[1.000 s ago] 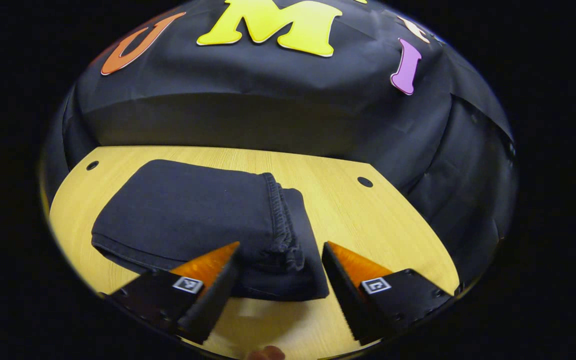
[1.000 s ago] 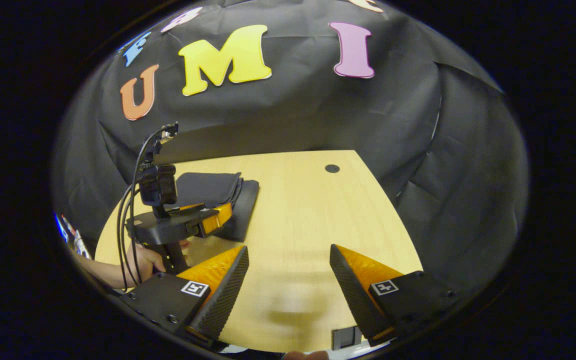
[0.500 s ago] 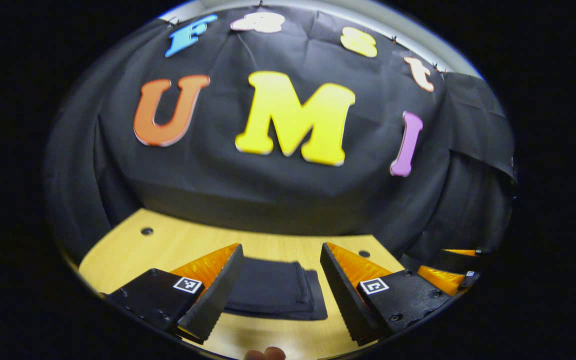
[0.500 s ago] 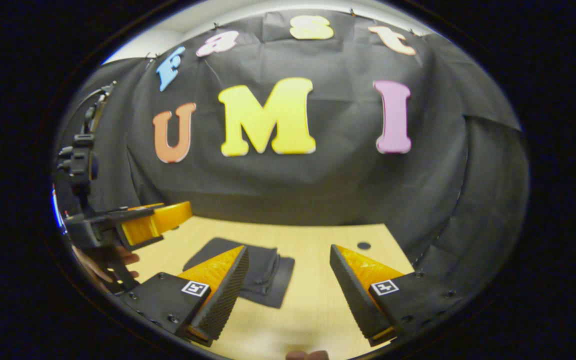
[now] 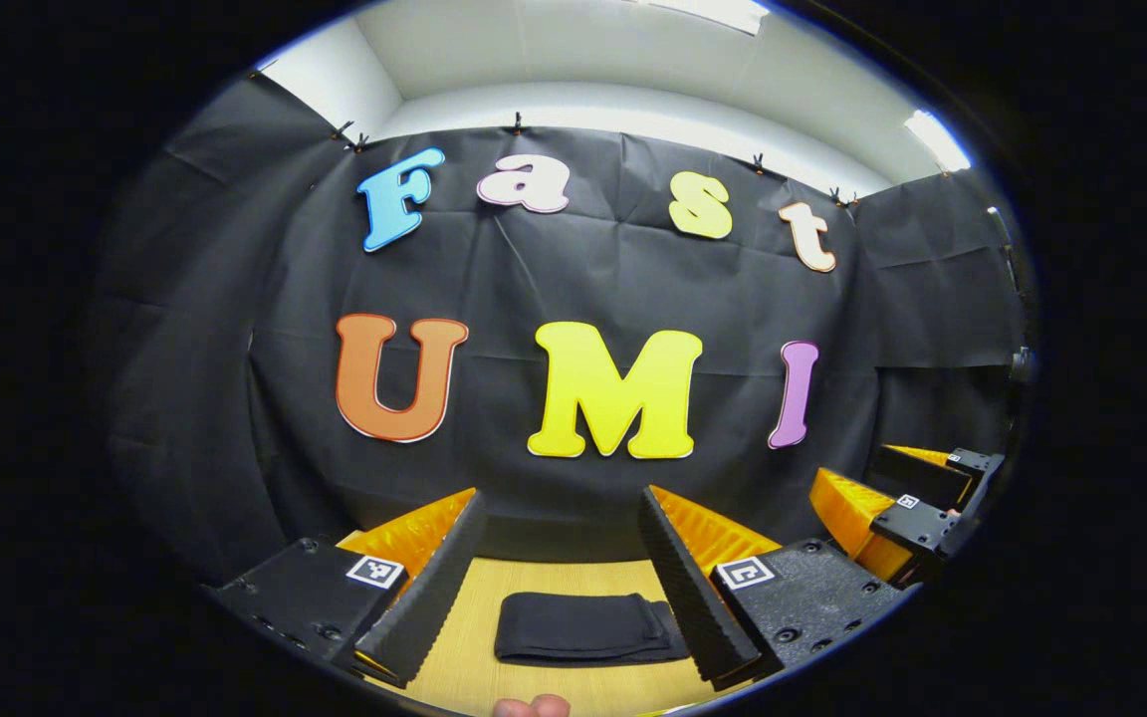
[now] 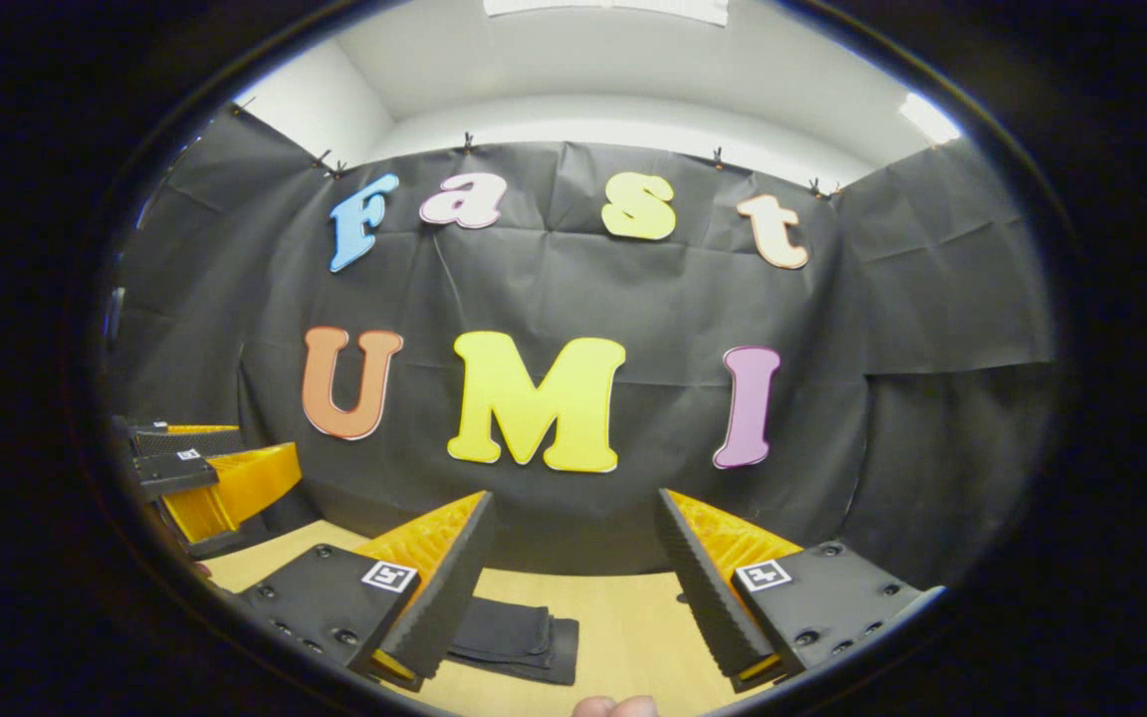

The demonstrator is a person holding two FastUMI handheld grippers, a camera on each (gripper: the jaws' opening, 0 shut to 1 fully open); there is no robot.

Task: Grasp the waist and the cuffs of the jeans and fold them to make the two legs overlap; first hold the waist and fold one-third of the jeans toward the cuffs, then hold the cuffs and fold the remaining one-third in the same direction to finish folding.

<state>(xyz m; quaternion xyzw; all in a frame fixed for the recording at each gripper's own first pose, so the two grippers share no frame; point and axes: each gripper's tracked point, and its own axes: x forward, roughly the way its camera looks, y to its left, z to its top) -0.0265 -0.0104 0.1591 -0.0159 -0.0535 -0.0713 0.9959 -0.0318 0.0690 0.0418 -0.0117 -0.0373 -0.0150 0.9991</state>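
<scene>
The dark jeans [image 5: 588, 627] lie folded into a flat compact stack on the wooden table [image 5: 479, 637]. In the left gripper view my left gripper [image 5: 562, 503] is open, raised well above and back from the stack, with nothing between its fingers. The right gripper [image 5: 917, 498] shows farther off at that view's right edge. In the right gripper view my right gripper [image 6: 573, 503] is open and holds nothing, and the folded jeans [image 6: 514, 637] lie low between its fingers, toward the left one. The left gripper [image 6: 205, 483] appears at the left edge there.
The black cloth wall [image 5: 573, 299] rises behind the table, with white ceiling above it. The wooden table [image 6: 623, 637] stretches to the right of the jeans. A fingertip [image 5: 531, 707] peeks in at the bottom edge of each view.
Both grippers have lifted and drawn back from the table, tilting up toward the wall. The folded jeans stay put and now look small and low in both views.
</scene>
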